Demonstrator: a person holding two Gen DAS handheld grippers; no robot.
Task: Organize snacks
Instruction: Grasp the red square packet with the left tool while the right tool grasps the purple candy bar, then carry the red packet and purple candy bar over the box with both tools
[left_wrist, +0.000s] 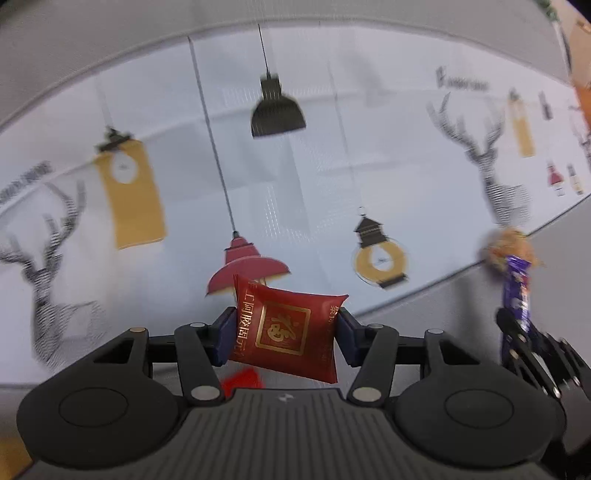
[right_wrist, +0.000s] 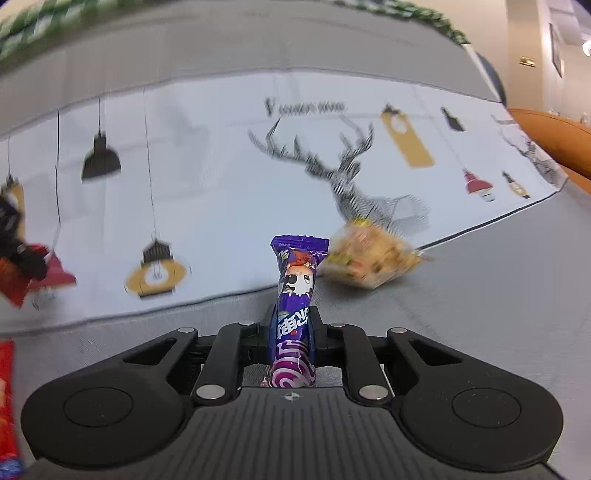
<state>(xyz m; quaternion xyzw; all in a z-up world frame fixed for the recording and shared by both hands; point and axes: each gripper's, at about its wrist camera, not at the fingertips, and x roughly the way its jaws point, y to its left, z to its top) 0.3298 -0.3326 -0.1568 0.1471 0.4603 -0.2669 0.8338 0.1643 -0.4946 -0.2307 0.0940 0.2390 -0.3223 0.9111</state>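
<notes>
My left gripper (left_wrist: 286, 332) is shut on a red pillow-shaped snack packet (left_wrist: 286, 334) with gold characters, held above the white printed tablecloth (left_wrist: 295, 184). My right gripper (right_wrist: 291, 332) is shut on a purple candy stick wrapper (right_wrist: 295, 295) with a cartoon face, which stands upright between the pads. In the left wrist view the right gripper (left_wrist: 517, 332) and its purple wrapper (left_wrist: 517, 291) show at the far right. A clear bag of yellowish snack (right_wrist: 369, 258) lies just beyond the purple wrapper, at the cloth's edge. The left gripper with its red packet (right_wrist: 14, 284) appears blurred at the left edge of the right wrist view.
The tablecloth (right_wrist: 221, 184) lies on a grey surface (right_wrist: 480, 295). A small red item (left_wrist: 242, 380) lies under the left gripper. A red packet (right_wrist: 7, 406) sits at the lower left edge. An orange seat (right_wrist: 554, 136) stands at the far right.
</notes>
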